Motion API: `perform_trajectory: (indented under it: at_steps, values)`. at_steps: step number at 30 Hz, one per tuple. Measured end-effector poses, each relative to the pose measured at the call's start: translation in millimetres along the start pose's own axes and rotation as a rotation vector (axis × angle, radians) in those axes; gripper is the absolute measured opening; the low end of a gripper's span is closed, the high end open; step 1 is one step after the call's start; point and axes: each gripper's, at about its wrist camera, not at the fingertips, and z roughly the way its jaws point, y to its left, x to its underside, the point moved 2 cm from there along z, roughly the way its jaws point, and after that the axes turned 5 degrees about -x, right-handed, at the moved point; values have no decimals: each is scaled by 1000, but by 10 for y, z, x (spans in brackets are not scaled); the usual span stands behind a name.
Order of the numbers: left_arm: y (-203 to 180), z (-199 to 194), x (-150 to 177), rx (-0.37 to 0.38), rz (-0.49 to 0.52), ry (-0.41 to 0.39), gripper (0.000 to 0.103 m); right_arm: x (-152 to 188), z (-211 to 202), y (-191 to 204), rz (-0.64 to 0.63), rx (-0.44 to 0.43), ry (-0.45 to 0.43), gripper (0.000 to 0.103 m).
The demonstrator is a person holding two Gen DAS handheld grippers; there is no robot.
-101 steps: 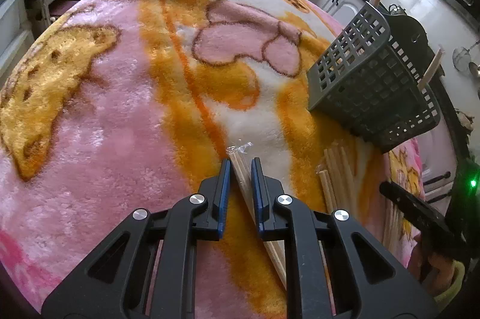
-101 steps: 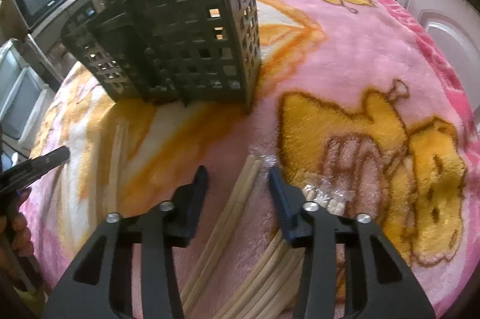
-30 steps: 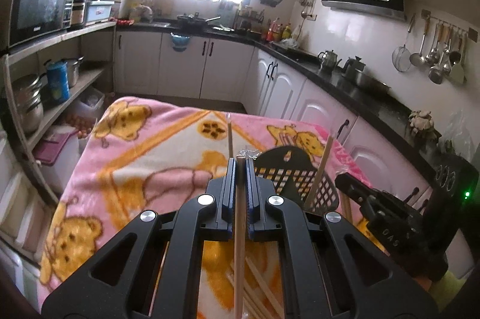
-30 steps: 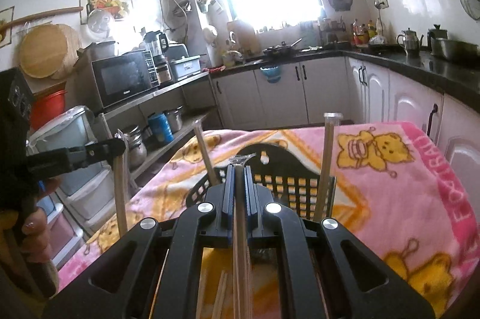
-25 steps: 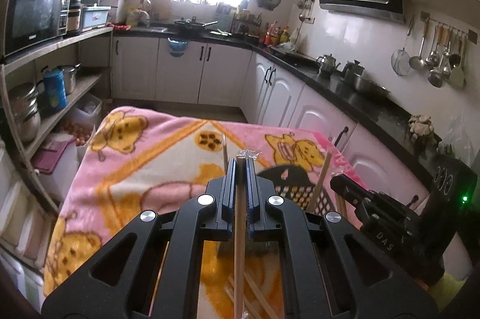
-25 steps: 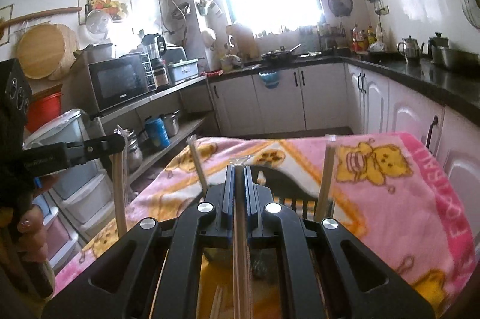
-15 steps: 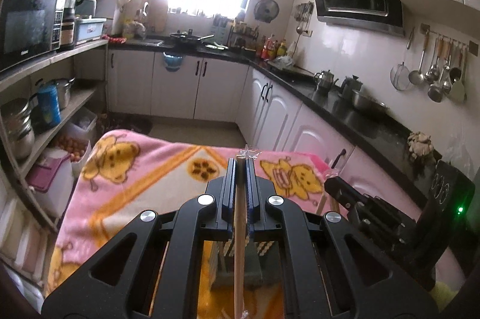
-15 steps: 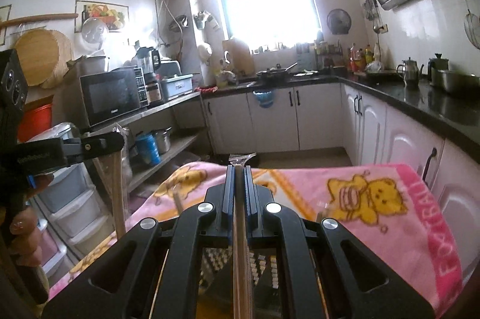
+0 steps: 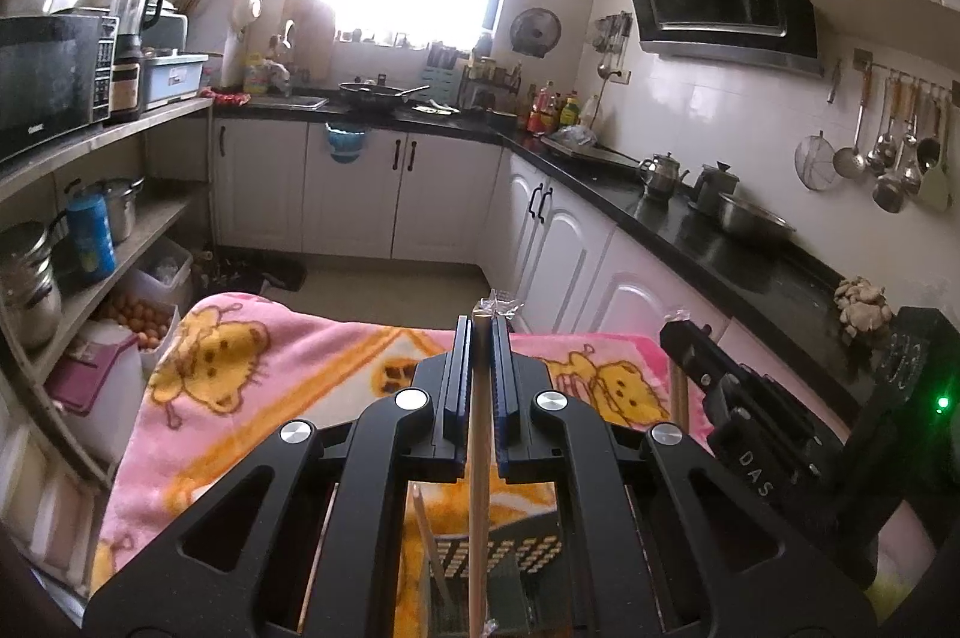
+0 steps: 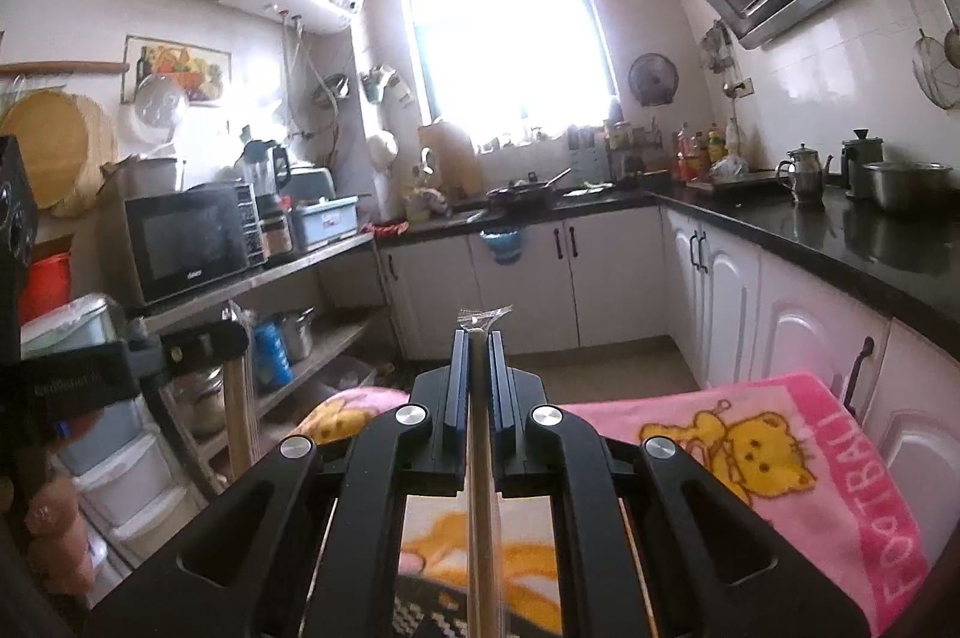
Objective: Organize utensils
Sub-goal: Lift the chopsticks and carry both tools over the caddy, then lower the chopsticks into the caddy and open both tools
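Both jaws clamped on wrapped chopsticks (image 9: 478, 464), lower ends hidden above basket (image 9: 510, 572).

One pale wooden chopstick pair (image 9: 479, 488), clear wrapper crinkling at its tip, is standing near upright above the dark slotted utensil basket (image 9: 510, 566). A second wrapped pair (image 10: 480, 506) is hanging the same way over the basket (image 10: 432, 617), which is sitting on the pink blanket.

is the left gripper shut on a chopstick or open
Shut on it. In the left wrist view the left gripper has both fingers pressed against the wrapped chopstick, which runs straight down between them.
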Motion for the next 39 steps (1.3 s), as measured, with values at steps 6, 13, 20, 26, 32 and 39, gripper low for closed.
perform_trajectory:
  at_steps: [6, 13, 20, 26, 32, 39]
  values:
    - [19, 181, 44, -18, 5, -15, 1, 16, 87, -44, 1, 44, -37, 6]
    - [67, 323, 193, -29, 12, -21, 1, 210, 96, -133, 21, 135, -70, 6]
    - [82, 374, 300, -22, 13, -22, 1, 411, -111, -124, -34, 213, -149, 6]
    - [86, 379, 404, -2, 12, -6, 1, 548, -251, -164, -46, 192, -149, 6]
    - [105, 365, 525, 8, 14, 20, 1, 637, -367, -203, -24, 149, -105, 6]
    - [173, 366, 690, 4, 2, 89, 1, 761, -481, -179, -8, 97, -11, 6]
